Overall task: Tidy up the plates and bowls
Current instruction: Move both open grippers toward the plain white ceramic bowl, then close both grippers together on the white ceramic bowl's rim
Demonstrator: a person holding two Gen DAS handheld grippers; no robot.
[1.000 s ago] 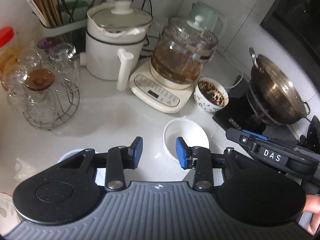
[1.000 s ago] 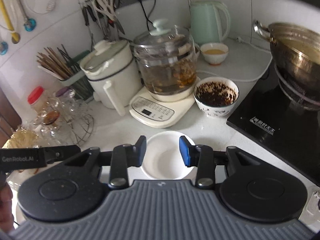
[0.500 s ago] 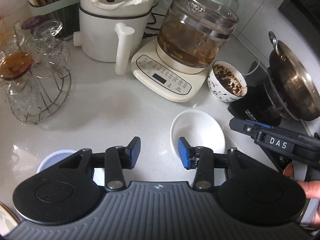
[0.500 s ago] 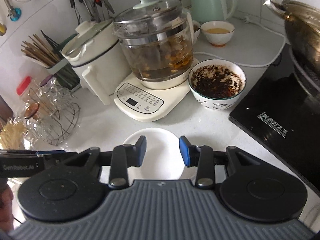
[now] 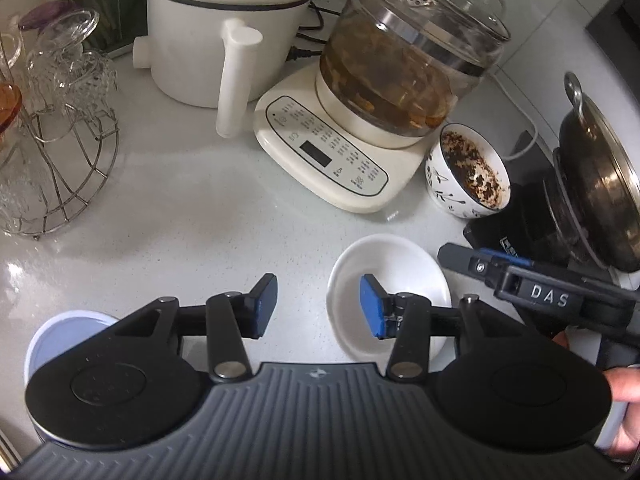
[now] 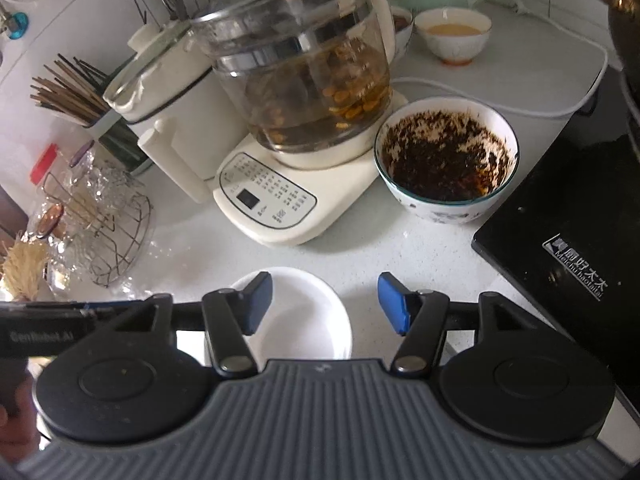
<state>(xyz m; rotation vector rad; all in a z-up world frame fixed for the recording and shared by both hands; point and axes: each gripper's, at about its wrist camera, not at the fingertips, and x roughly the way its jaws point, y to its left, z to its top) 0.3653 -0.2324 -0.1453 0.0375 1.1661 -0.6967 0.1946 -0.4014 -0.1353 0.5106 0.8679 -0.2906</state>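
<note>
Nothing stacked yet. White dish [image 6: 304, 312] alone on the bench [image 5: 180, 208], patterned bowl [image 6: 446, 160] (caked with dark residue) near the cooktop. Left tongs [image 5: 318, 306] and right tongs [image 6: 325, 304] both just widened, empty, poised over the dish rim. All sorting left.

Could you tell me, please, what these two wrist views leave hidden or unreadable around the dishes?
- Left wrist view: the pale blue dish is mostly hidden behind the left gripper; its contents cannot be seen.
- Right wrist view: the white dish's near rim is covered by the right gripper.
- Right wrist view: the wok is cut off by the right edge.
- Both views: the kettle base's button labels are too small to read.
</note>
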